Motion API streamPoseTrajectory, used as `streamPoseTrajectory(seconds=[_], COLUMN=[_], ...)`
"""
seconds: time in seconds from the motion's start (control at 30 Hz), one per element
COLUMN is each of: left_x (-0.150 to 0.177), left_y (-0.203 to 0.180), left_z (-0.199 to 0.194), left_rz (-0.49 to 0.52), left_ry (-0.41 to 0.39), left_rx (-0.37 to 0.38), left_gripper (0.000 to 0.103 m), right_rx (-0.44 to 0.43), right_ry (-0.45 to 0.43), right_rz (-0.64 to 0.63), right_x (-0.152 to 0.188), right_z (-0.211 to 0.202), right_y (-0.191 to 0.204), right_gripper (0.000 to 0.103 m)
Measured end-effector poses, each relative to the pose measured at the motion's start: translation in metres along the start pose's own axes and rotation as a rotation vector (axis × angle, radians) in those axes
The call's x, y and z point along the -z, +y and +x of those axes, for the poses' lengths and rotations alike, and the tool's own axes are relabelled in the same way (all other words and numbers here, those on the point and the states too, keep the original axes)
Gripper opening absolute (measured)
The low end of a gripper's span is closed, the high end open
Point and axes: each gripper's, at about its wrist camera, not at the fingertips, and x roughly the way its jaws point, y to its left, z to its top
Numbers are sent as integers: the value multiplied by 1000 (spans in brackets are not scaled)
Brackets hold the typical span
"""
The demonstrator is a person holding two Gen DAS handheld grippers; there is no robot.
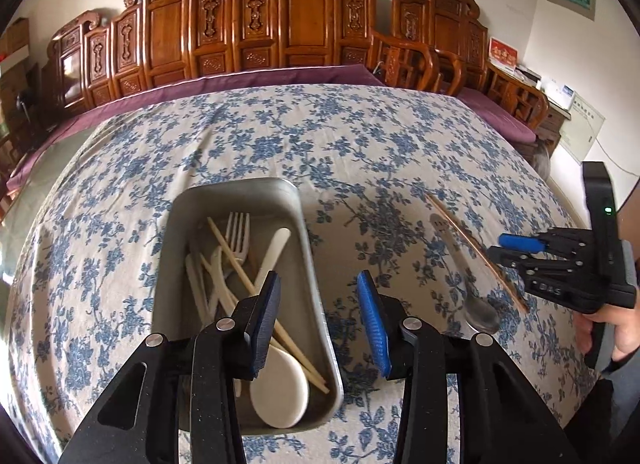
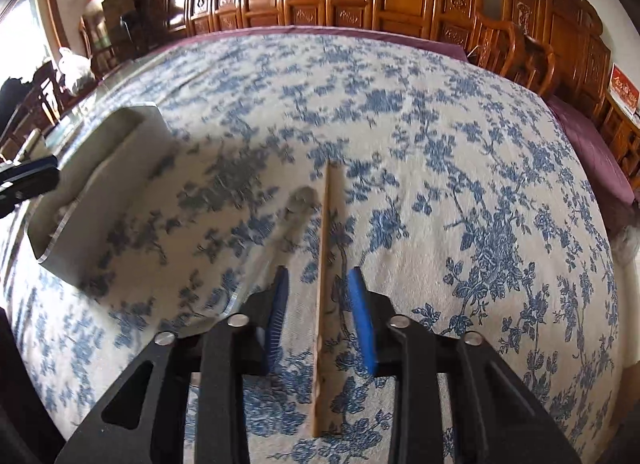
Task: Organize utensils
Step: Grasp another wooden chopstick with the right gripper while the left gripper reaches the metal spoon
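Note:
A metal tray (image 1: 176, 264) holds a white spoon (image 1: 280, 388), a white fork (image 1: 237, 236), chopsticks and other white utensils. My left gripper (image 1: 318, 320) is open and empty above the tray's near right rim. To the right, a metal spoon (image 1: 468, 284) and a wooden chopstick (image 1: 476, 252) lie on the cloth. My right gripper (image 2: 320, 316) is open, its fingers either side of the chopstick (image 2: 326, 284) without closing on it. The spoon (image 2: 298, 207) lies left of the chopstick, partly hidden by the left finger. The tray (image 2: 100, 199) shows at left.
The table wears a blue floral cloth (image 1: 360, 135). Carved wooden chairs (image 1: 280, 15) line the far edge. The right gripper and the hand holding it (image 1: 580, 264) show at the right in the left wrist view.

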Motion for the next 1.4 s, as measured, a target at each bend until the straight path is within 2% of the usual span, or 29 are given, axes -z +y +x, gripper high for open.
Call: streamPoseTrajectory(seconds=[0.2,0.27,0.3,0.57,0.77,1.07,1.4], left_x=[6,8,9,19,27,6,-5], left_y=[-17,-22,-24,-48,-69,-114,-137], left_z=[4,7,7,19,33,63,94], left_rz=[26,33,35,67,61,84,72], left_ry=[12,21,25,59,101,162,232], left_rx=[9,7,7,-28,-42,9,28], left_gripper=[38,38,38,38,38,38,35], right_rx=[20,19,17,30,3,-20,-59], right_ry=[55,59,62,91,96,78,32], right_rz=[-30,-35,-40,-37,-53,-37,1], right_x=[8,8,8,5,6,10,8], right_z=[15,16,16,14,13,8,-7], right_y=[-2,-3,-3,-17,-24,-34,-45], right_gripper=[25,16,6,6,6,6,6])
